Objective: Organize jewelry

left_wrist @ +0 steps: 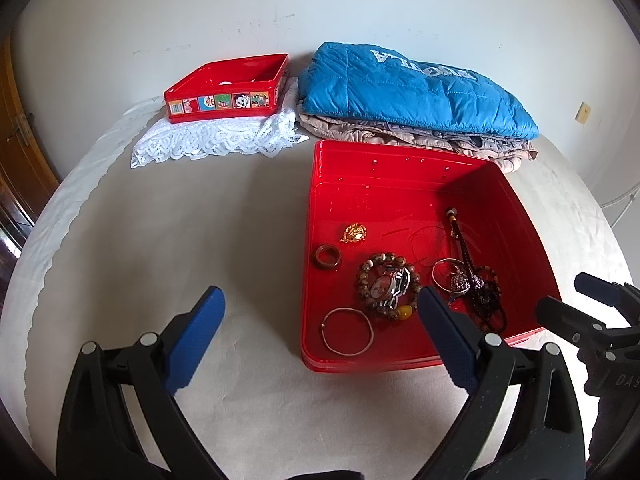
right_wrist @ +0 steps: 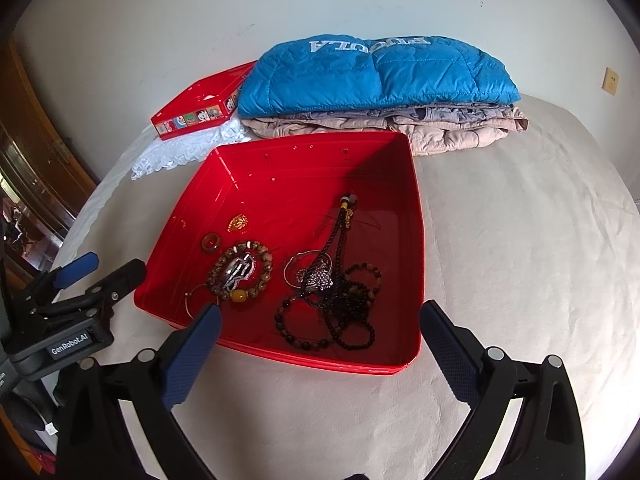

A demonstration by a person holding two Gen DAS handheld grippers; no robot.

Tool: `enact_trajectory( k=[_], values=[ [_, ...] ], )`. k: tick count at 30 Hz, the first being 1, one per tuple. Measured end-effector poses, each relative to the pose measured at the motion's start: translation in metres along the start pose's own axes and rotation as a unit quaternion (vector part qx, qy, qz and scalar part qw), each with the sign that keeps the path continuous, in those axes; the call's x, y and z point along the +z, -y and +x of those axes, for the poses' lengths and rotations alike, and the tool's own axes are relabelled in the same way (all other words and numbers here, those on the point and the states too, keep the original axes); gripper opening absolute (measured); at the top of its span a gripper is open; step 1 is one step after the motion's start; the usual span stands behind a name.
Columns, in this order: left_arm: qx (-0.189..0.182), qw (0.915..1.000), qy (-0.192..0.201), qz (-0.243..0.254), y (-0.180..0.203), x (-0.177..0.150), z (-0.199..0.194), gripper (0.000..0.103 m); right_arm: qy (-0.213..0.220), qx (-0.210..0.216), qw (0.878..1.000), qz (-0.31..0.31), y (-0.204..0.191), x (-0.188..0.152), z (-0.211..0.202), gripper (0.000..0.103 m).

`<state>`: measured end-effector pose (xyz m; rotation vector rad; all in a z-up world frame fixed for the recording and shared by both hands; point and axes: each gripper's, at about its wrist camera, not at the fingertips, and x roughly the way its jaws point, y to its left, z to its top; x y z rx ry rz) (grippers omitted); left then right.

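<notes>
**Both grippers hovering open near red tray of jewelry**

A shallow red plastic tray is sitting on a beige cloth-covered surface, holding all the loose jewelry. Inside it, a small gold pendant is lying toward the far left, with a brown wooden ring just beside it, nearer. A brown beaded bracelet with a yellow bead is lying mid-tray, ringing a silver watch-like piece. A thin silver bangle is resting at the near left corner. On the right side, a tangle of dark bead strands and a braided cord is sprawling, with a rhinestone charm and a thin silver hoop lying in it.

The left gripper is hanging at the tray's near left edge, fingers spread wide and grasping nothing; its right blue pad is showing in front of the tray's near part. The right gripper is hanging at the tray's near edge, fingers likewise released and empty.

Far left, a red tin box with cartoon pictures on its side is sitting on a white lace cloth. Far right, a folded blue quilted jacket is lying on top of folded beige clothing, just behind the tray.
</notes>
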<state>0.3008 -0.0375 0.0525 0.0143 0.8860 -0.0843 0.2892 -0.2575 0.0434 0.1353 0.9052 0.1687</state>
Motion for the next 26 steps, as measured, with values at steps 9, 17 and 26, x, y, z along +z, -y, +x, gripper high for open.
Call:
enact_trajectory(
  k=[9,17,26],
  values=[
    [0.003,1.0,0.0,0.002,0.0005,0.0003,0.0005,0.096,0.0,-0.001,1.0,-0.001,-0.0017,-0.0004,-0.0001,0.099],
    [0.003,1.0,0.0,0.005,0.004,-0.0001,0.0005,0.096,0.0,-0.001,1.0,-0.002,-0.0026,-0.0008,0.0006,0.099],
    [0.003,1.0,0.0,0.007,0.0058,-0.0011,0.0003,0.096,-0.001,-0.001,1.0,-0.003,-0.003,-0.0009,0.001,0.099]
  ],
)
